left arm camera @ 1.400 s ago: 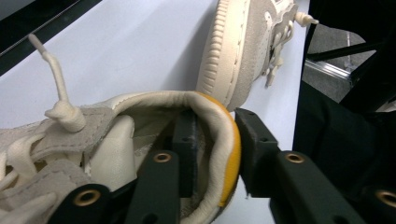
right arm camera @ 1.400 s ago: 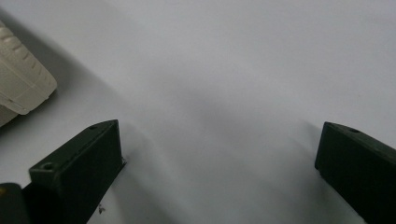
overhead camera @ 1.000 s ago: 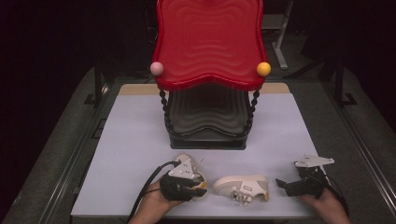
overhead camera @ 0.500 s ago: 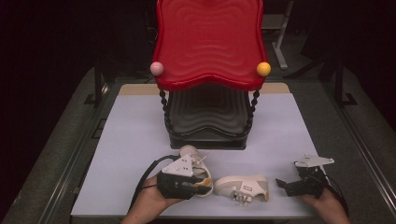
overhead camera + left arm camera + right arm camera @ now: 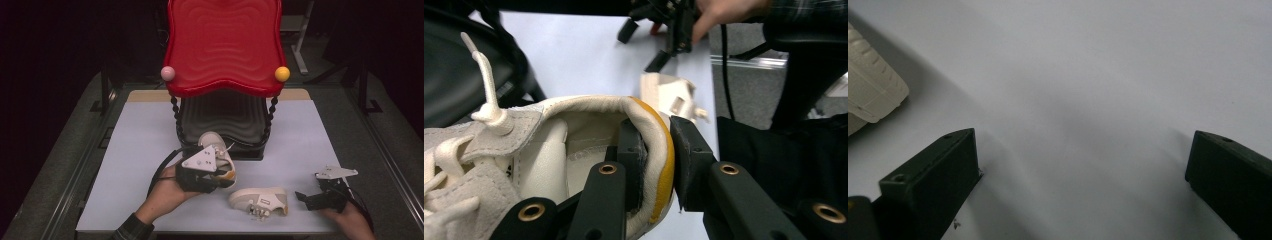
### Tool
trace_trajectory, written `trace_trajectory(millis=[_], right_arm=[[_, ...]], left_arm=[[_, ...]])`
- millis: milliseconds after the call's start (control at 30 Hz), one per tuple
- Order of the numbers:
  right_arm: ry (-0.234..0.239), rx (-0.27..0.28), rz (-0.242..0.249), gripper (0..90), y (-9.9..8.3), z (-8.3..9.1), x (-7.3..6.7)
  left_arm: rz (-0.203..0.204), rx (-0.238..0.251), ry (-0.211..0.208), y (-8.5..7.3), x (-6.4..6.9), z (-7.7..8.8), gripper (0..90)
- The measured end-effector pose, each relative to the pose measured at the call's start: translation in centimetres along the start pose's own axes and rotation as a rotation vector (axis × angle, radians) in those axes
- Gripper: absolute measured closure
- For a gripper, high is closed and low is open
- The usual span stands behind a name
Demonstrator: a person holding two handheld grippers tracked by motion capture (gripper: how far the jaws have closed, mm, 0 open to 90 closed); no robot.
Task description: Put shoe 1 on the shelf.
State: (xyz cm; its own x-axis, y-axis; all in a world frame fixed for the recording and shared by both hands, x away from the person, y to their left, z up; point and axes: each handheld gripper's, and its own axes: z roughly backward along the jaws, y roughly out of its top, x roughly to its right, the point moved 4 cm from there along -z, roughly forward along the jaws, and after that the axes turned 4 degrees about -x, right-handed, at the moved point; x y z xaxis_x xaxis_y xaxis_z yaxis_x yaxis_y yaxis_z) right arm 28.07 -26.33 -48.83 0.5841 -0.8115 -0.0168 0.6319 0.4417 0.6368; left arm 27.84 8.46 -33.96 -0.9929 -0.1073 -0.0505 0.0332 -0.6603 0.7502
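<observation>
Now the left gripper (image 5: 216, 172), its jaws shut on the heel of one shoe (image 5: 574, 150), has lifted it off the desk (image 5: 140, 150) toward the rack (image 5: 222, 125), while the other shoe (image 5: 260, 200) lies by the right gripper (image 5: 305, 197), jaws wide.

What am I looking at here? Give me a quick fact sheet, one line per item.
Setting: pale table top with a two-level shoe stand, red upper shelf, dark lower shelf
Left tongs: clamped on the heel rim of a cream shoe, one jaw inside, one outside, held in front of the lower shelf
Right tongs: open, nothing between the jaws, low over the table
Second shoe: lying on the table between the two hands
Stand knobs: pink and yellow
</observation>
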Motion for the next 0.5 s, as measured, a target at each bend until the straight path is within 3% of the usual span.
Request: trace_trajectory(millis=[267, 500], right_arm=[[0.001, 0.000, 0.000, 0.0, 0.0, 0.0, 0.0], [0.001, 0.000, -0.001, 0.0, 0.0, 0.0, 0.0]], left_arm=[[-0.035, 0.017, 0.040, 0.8, -3.4, -0.1, 76.0], [-0.049, -0.007, 0.077, 0.9, -6.8, -0.2, 76.1]])
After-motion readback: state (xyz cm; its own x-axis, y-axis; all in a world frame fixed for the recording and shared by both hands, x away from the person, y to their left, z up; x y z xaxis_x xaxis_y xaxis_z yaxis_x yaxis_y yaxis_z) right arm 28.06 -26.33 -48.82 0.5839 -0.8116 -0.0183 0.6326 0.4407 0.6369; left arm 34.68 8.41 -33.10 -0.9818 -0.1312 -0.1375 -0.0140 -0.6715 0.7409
